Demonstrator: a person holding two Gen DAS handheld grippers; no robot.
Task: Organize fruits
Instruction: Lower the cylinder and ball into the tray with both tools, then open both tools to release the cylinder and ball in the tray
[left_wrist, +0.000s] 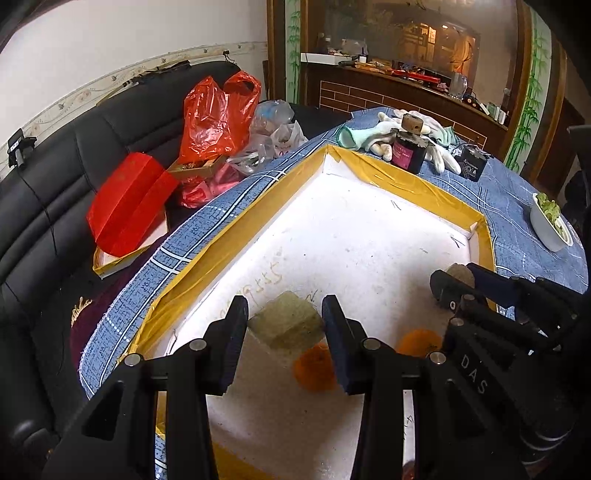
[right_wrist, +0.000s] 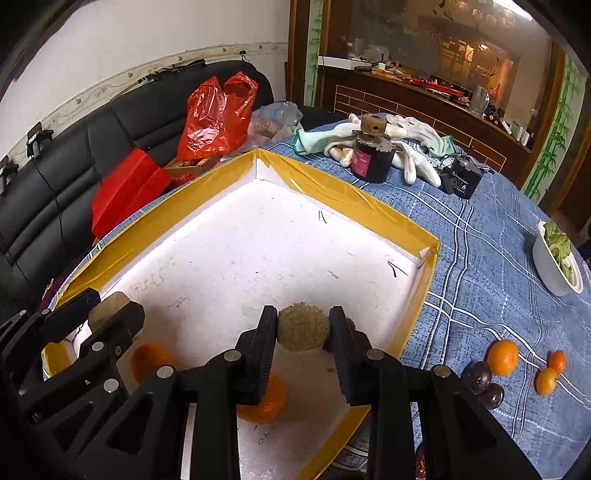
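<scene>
My left gripper (left_wrist: 285, 306) is shut on a tan cube-shaped fruit (left_wrist: 286, 323) above the white foam tray (left_wrist: 332, 229). My right gripper (right_wrist: 303, 325) is shut on a round, rough greenish-brown fruit (right_wrist: 303, 326) over the tray's near right part. Two oranges (right_wrist: 151, 360) (right_wrist: 267, 402) lie in the tray below the grippers. In the left wrist view the right gripper (left_wrist: 456, 282) holds the round fruit (left_wrist: 460, 275) at the right. In the right wrist view the left gripper (right_wrist: 110, 310) holds the cube (right_wrist: 107, 306) at the left.
On the blue checked cloth (right_wrist: 480, 266) right of the tray lie three oranges (right_wrist: 502, 356) and two dark purple fruits (right_wrist: 478, 376). A white bowl of greens (right_wrist: 557, 258), a dark jar (right_wrist: 371, 158), white gloves (right_wrist: 413, 129) and a small black box (right_wrist: 461, 181) stand behind. Red bags (right_wrist: 214, 114) lie on the sofa.
</scene>
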